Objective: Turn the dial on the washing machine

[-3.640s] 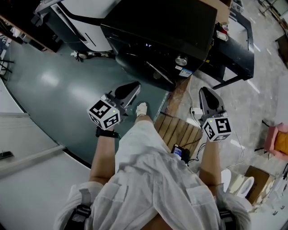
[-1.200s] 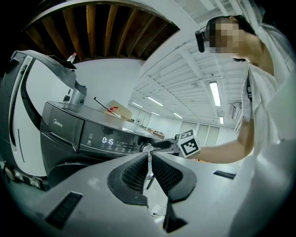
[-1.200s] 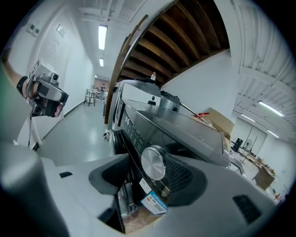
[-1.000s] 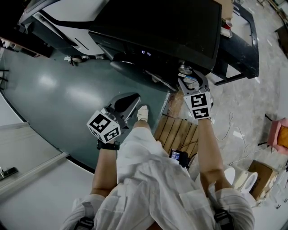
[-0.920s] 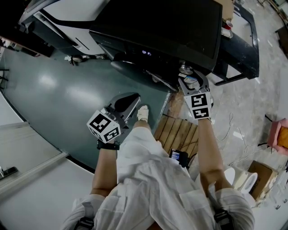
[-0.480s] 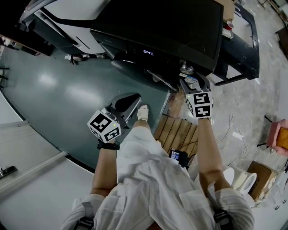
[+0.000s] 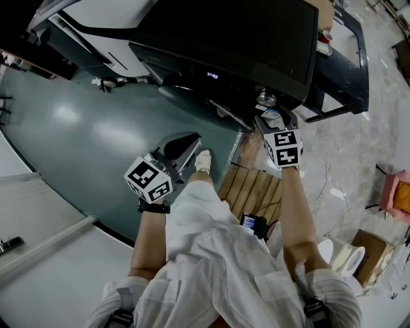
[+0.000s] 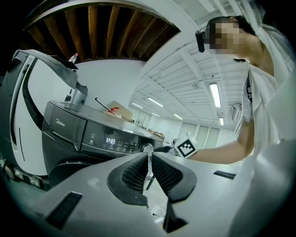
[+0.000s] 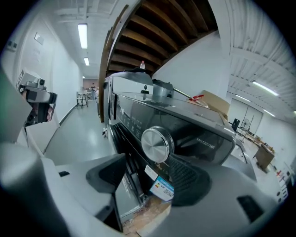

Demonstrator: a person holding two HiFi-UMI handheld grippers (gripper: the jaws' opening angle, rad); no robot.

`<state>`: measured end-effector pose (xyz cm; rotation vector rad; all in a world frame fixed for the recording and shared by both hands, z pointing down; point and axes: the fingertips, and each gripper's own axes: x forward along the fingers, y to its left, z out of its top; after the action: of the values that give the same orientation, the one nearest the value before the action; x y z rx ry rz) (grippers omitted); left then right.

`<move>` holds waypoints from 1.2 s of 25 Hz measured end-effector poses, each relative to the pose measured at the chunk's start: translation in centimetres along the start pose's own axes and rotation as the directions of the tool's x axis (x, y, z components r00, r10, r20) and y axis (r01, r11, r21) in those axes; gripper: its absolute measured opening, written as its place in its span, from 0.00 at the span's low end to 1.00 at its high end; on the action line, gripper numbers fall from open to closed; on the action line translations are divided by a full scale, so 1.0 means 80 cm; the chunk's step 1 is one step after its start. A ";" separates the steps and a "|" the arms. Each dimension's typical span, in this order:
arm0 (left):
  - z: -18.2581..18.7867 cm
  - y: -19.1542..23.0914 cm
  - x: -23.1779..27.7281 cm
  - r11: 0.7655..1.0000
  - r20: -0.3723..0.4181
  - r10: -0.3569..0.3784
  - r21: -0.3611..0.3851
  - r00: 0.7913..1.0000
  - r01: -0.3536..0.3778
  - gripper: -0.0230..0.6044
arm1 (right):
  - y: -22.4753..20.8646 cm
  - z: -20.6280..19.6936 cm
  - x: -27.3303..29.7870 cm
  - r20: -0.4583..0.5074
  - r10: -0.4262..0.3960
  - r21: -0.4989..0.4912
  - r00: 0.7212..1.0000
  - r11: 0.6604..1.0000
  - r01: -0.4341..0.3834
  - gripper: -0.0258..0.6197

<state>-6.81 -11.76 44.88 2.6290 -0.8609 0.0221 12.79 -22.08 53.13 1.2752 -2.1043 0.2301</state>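
The dark washing machine [image 7: 243, 38] fills the top of the head view, its round silver dial [image 7: 266, 99] on the front panel. My right gripper [image 7: 274, 116] is held up just below the dial. In the right gripper view the dial [image 9: 157, 144] sits close ahead, slightly above the open gripper [image 9: 147, 172], with nothing between its pads. The lit display [image 8: 110, 140] shows digits left of the dial [image 8: 147, 148]. My left gripper [image 7: 186, 138] hangs low over the floor, away from the machine, shut and empty [image 8: 149, 163].
A white appliance [image 7: 109, 16] stands left of the washer. A wooden slatted board [image 7: 253, 186] lies on the floor by the person's foot, with cables [image 7: 333, 192] to its right. A cardboard box [image 9: 215, 102] rests on the washer top. An energy label [image 9: 161, 189] hangs below the dial.
The right gripper rose from waist height to the dial and now sits a little back from it. The display's digits changed. The left gripper stayed put.
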 end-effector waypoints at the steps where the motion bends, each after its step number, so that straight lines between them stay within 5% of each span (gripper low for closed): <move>1: 0.000 0.001 0.000 1.000 0.001 0.001 -0.001 1.000 -0.001 0.06 | 0.000 0.000 0.000 0.001 -0.002 0.005 1.000 1.000 0.002 0.50; 13: -0.003 -0.001 -0.006 1.000 0.001 0.007 -0.012 1.000 -0.006 0.06 | 0.009 -0.012 0.010 -0.025 0.029 0.032 0.999 0.999 -0.028 0.53; 19: -0.006 -0.004 -0.005 1.000 -0.009 0.004 -0.011 1.000 -0.004 0.06 | 0.031 -0.019 0.022 -0.014 0.114 0.143 0.993 0.984 -0.111 0.56; 25: -0.005 -0.004 -0.008 1.000 -0.015 0.007 -0.006 1.000 -0.008 0.06 | 0.080 -0.010 0.029 -0.017 0.230 0.052 0.973 0.972 -0.229 0.50; 30: -0.004 -0.004 -0.009 1.000 -0.011 0.010 -0.006 1.000 -0.010 0.06 | 0.088 0.017 0.013 0.036 0.221 -0.032 0.975 0.975 -0.220 0.50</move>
<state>-7.15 -10.99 44.98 2.6163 -0.8689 0.0355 5.93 -19.86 53.99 1.0366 -2.2752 0.2728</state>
